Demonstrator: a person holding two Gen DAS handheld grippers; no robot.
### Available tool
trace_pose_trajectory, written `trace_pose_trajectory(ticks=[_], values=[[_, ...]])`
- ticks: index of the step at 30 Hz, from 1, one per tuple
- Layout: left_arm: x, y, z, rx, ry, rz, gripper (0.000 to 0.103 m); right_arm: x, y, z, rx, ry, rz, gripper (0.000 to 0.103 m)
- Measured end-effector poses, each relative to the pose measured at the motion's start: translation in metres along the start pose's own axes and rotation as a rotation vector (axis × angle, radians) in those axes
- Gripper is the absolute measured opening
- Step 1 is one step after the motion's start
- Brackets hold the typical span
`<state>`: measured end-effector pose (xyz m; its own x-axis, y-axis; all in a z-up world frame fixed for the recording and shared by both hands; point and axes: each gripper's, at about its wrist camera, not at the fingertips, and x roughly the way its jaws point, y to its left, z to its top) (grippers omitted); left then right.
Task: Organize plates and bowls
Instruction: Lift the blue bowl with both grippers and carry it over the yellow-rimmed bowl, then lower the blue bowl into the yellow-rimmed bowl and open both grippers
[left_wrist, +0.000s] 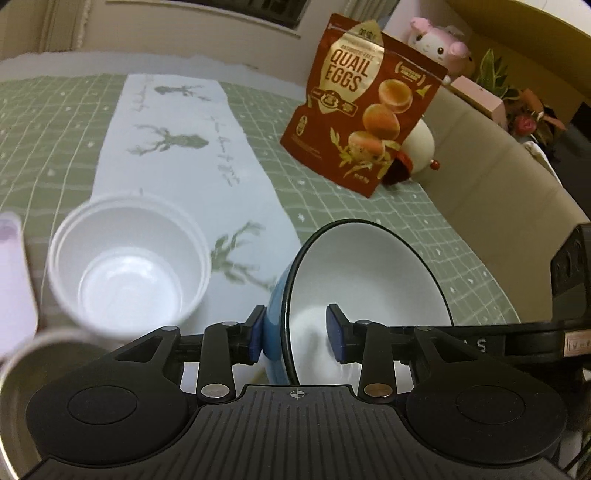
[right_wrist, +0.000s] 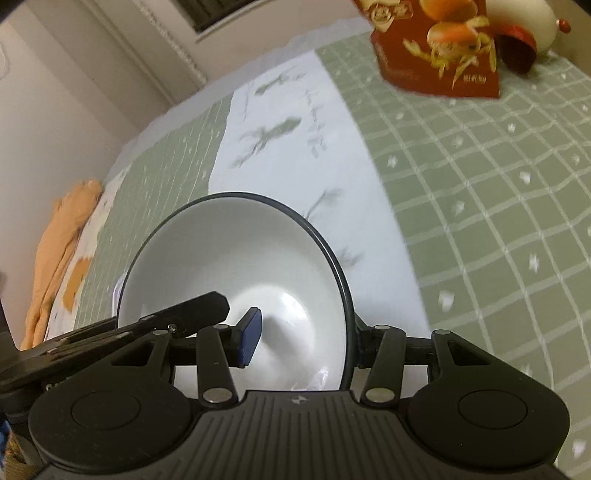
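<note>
A bowl (left_wrist: 369, 280), blue outside, white inside, with a dark rim, is held tilted above the table. My left gripper (left_wrist: 297, 334) straddles its left wall, one pad outside, one inside. My right gripper (right_wrist: 304, 339) straddles the same bowl (right_wrist: 236, 251) on its right wall; the outer finger is hidden behind the rim. A white plastic bowl (left_wrist: 127, 266) stands to the left on the table runner. A metal dish rim (left_wrist: 22, 354) shows at the lower left.
A red quail-eggs bag (left_wrist: 364, 107) stands at the back right, with a white figurine (left_wrist: 419, 146) behind it. A pink object (left_wrist: 11, 280) is at the left edge. An orange cloth (right_wrist: 62, 243) lies at the table's left side.
</note>
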<state>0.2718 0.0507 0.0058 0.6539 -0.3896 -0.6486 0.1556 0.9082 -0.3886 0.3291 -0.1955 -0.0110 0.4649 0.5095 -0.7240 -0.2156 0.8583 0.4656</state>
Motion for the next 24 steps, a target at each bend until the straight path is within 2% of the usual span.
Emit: trace_pose_trajectory(ticks=[7, 11, 19, 24], values=[[0.003, 0.016, -0.045, -0.028, 0.082, -0.043, 0.038, -0.003, 0.009, -0.039, -0.026, 0.081, -0.041, 0.049], [0.007, 0.015, -0.061, 0.005, 0.111, -0.029, 0.038, 0.006, 0.003, -0.053, -0.012, 0.116, -0.072, 0.049], [0.01, 0.007, -0.068, 0.065, 0.092, -0.01, 0.035, 0.016, -0.014, -0.065, 0.018, 0.138, -0.088, 0.048], [0.012, 0.014, -0.066, 0.036, 0.091, -0.019, 0.033, 0.022, -0.014, -0.067, -0.01, 0.125, -0.108, 0.048]])
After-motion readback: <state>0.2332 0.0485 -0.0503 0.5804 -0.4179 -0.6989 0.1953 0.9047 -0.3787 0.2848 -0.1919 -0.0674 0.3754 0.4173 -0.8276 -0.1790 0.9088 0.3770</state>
